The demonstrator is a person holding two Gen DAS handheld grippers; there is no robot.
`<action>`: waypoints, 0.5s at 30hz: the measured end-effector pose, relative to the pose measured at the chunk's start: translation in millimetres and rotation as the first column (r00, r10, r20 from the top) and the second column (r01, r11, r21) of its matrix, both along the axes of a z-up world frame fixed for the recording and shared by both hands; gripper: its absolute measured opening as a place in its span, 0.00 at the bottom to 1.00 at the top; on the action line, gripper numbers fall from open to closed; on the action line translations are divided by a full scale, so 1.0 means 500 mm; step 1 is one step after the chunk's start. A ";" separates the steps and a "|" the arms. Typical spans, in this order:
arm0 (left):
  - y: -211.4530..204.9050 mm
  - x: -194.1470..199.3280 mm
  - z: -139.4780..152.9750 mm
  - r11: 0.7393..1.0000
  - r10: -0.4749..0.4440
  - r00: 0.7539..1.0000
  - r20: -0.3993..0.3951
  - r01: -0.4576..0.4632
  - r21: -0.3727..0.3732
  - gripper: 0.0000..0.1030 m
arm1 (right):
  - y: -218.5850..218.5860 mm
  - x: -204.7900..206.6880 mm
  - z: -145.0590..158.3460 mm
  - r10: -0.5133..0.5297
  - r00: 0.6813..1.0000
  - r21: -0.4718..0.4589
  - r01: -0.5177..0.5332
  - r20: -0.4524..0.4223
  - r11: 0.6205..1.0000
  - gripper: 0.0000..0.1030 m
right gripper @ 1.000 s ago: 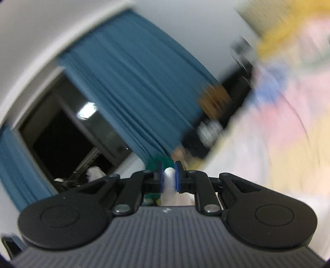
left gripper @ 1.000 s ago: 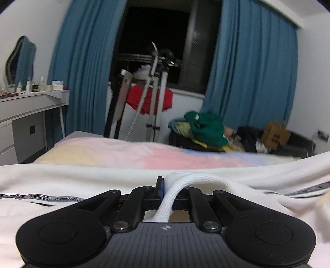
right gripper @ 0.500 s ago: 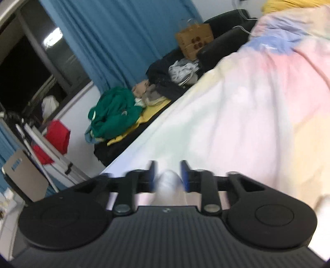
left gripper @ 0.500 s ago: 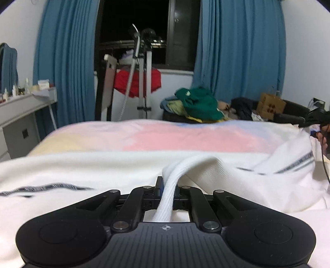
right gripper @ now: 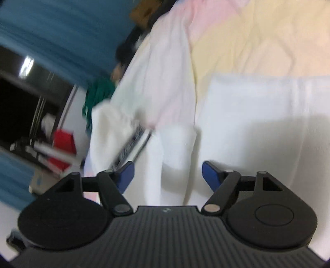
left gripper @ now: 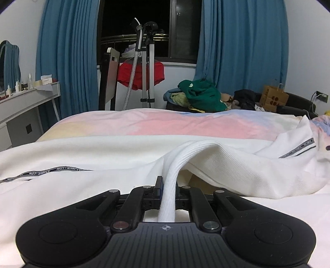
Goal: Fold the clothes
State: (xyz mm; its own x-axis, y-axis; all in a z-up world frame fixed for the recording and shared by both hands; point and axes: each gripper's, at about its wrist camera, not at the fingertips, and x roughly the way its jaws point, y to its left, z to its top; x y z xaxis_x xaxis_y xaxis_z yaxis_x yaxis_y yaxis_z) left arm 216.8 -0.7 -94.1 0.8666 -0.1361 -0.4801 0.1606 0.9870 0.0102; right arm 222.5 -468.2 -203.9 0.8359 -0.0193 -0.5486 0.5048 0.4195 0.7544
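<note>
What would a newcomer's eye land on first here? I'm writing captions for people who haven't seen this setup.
First, the white garment spread across the pastel bedspread, one ribbed edge pinched in the shut left gripper at the bottom of the left wrist view. Next, the right gripper, its blue-padded jaws opening over white fabric without pressing it. Behind, blue curtains frame a dark window.

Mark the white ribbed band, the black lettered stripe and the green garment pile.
white ribbed band (left gripper: 171, 177), left wrist view, mid-strap above the tool
black lettered stripe (left gripper: 51, 171), left wrist view, on the lettering
green garment pile (left gripper: 203, 95), left wrist view, top fabric
</note>
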 end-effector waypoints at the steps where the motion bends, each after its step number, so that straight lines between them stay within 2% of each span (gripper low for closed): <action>1: -0.001 -0.001 0.001 1.000 0.002 1.000 0.000 -0.002 0.005 0.06 | 0.007 0.007 0.000 0.041 0.999 -0.015 -0.041 0.008 0.999 0.66; 4: -0.004 -0.003 0.003 1.000 0.006 1.000 0.002 -0.006 0.019 0.06 | 0.013 0.041 -0.006 0.069 0.998 -0.068 -0.070 -0.017 0.995 0.44; 5: -0.005 -0.003 0.003 1.000 0.007 1.000 0.004 -0.007 0.025 0.06 | 0.010 0.054 -0.013 0.055 0.998 -0.076 -0.057 -0.027 0.995 0.25; 6: -0.006 -0.003 0.003 0.999 0.006 1.000 0.007 -0.006 0.032 0.06 | 0.007 0.067 -0.020 0.041 0.998 -0.085 -0.044 -0.038 0.995 0.16; 9: -0.009 -0.001 0.002 0.999 0.001 1.000 0.015 -0.001 0.037 0.06 | 0.002 0.107 -0.031 0.007 0.999 -0.108 -0.011 -0.035 0.994 0.09; 13: -0.012 -0.003 0.010 0.998 -0.026 0.999 0.044 0.023 0.056 0.06 | -0.004 0.143 -0.024 -0.042 0.999 -0.160 0.043 0.006 0.986 0.07; 15: -0.014 -0.005 0.017 0.996 -0.047 0.997 0.063 0.042 0.073 0.06 | -0.024 0.143 -0.001 -0.079 0.995 -0.145 0.087 0.059 0.986 0.06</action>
State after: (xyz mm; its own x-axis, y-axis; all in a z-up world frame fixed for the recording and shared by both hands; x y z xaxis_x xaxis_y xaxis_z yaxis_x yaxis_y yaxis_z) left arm 214.4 -7.7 -85.5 0.8902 -0.1422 -0.4329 0.2008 0.9753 0.0925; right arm 293.9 -480.3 -204.3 0.8557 -0.1669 -0.4898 0.5036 0.4861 0.7142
